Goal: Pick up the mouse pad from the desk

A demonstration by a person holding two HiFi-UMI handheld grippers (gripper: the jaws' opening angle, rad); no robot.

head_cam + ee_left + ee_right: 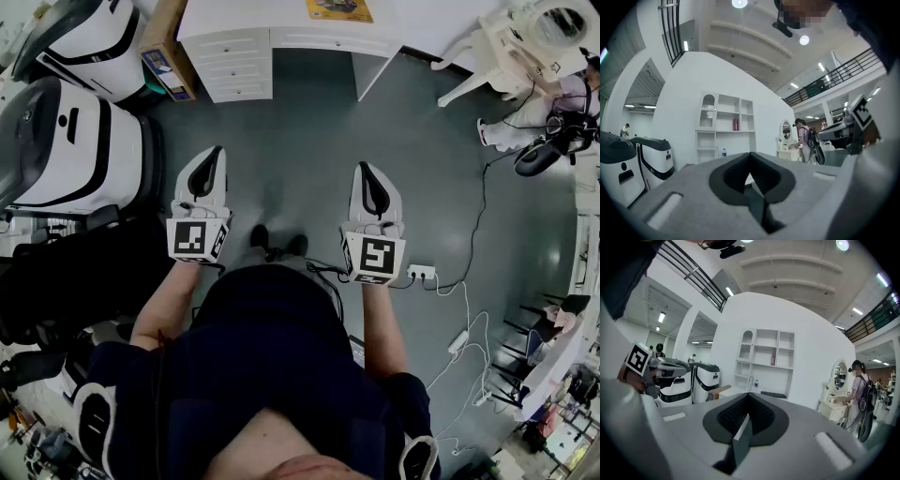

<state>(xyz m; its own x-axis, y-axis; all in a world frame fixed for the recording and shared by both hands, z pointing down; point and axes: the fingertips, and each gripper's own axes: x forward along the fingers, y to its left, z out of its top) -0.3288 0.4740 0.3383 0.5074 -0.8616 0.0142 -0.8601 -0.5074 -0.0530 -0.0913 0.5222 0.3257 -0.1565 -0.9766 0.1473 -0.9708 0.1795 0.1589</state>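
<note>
The mouse pad (339, 9) lies flat on the white desk (281, 23) at the top of the head view; in the right gripper view the mouse pad (773, 394) is a dark strip on the desk top, far ahead. Both grippers are held out over the grey floor, well short of the desk. My left gripper (217, 152) has its jaws together with nothing between them, and the left gripper view shows its tips (750, 154) meeting. My right gripper (364, 169) is shut and empty too, with its tips (749, 395) closed in its own view.
Two white machines (75, 141) and a cardboard box (167, 47) stand at the left. The desk has drawers (234, 61). A power strip (422, 273) with cables lies on the floor at the right. A white vanity (511, 42) and a person (860, 392) are at the far right.
</note>
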